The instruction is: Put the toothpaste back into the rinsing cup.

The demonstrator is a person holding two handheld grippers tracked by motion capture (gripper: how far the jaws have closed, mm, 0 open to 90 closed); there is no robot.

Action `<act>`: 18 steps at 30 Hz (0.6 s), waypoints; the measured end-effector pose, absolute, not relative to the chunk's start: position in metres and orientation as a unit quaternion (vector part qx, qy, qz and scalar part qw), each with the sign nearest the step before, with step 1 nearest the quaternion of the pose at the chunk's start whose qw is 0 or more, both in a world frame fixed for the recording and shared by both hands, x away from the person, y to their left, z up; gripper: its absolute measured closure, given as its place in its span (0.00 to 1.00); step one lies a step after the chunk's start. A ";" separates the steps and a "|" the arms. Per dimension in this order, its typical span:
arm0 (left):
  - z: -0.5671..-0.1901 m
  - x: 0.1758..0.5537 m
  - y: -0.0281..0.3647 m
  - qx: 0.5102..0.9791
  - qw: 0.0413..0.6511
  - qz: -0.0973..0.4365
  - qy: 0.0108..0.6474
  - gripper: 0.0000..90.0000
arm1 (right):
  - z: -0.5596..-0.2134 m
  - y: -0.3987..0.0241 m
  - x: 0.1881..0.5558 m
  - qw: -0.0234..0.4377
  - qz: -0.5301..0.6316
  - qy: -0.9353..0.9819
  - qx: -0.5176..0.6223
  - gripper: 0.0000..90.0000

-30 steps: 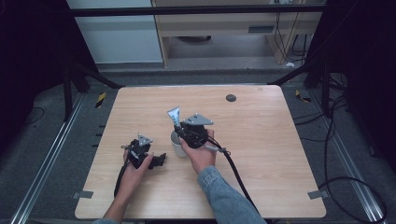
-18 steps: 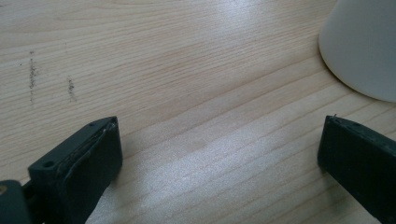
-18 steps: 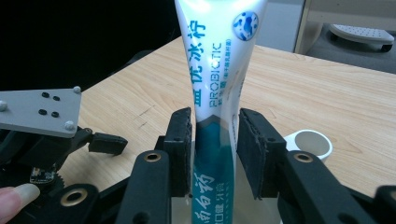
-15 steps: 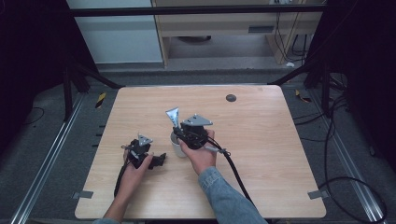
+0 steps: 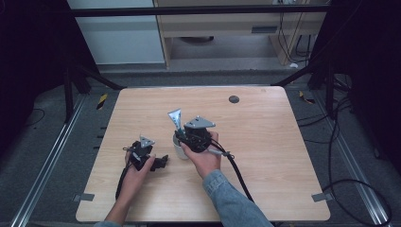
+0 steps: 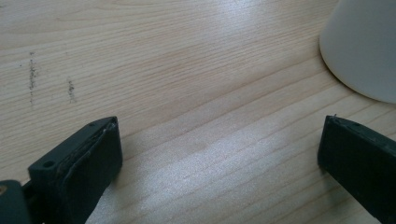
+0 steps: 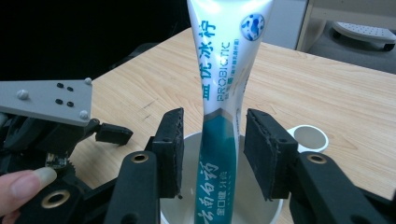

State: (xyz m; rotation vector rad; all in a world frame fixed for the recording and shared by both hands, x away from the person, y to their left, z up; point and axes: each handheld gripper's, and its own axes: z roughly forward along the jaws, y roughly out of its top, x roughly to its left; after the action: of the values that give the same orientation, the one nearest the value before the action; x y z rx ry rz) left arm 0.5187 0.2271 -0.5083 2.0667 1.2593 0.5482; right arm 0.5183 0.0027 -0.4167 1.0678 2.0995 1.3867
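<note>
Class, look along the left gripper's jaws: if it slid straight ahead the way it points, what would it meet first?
Mostly bare table; the white cup stands off to the right, so the left gripper would probably pass beside it, though depth is unclear.

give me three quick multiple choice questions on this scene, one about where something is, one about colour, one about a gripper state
1. Where is the toothpaste tube?
A. flat on the table
B. standing in the white cup
C. on the floor

2. What colour is the tube's lower part?
A. teal
B. red
C. yellow

3. How do the right gripper fingers stand?
A. clamped on the cup rim
B. pressed shut with nothing between
C. apart on either side of the tube, not pressing it

Answers:
1. B, the tube rises out of the cup in the right gripper view.
2. A, teal below, white above.
3. C, gaps show on both sides of the tube; the jaws have just been opening.
</note>
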 end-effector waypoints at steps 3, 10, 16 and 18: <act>-0.508 0.519 0.227 0.789 0.323 0.209 0.479 0.00 | -0.415 0.002 0.518 0.203 0.489 0.759 0.378 0.59; -0.508 0.519 0.227 0.788 0.324 0.209 0.480 0.00 | -0.410 0.001 0.517 0.202 0.483 0.766 0.373 0.55; -0.508 0.519 0.227 0.788 0.324 0.209 0.480 0.00 | -0.403 -0.002 0.518 0.202 0.483 0.770 0.365 0.48; -0.508 0.519 0.227 0.788 0.324 0.209 0.480 0.00 | -0.402 -0.004 0.519 0.201 0.483 0.771 0.363 0.44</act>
State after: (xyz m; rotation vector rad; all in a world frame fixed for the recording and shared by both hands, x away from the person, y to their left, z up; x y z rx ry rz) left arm 0.5192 0.2270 -0.5083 2.0675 1.2593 0.5481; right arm 0.5189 -0.0041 -0.4022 1.0138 2.1546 1.3505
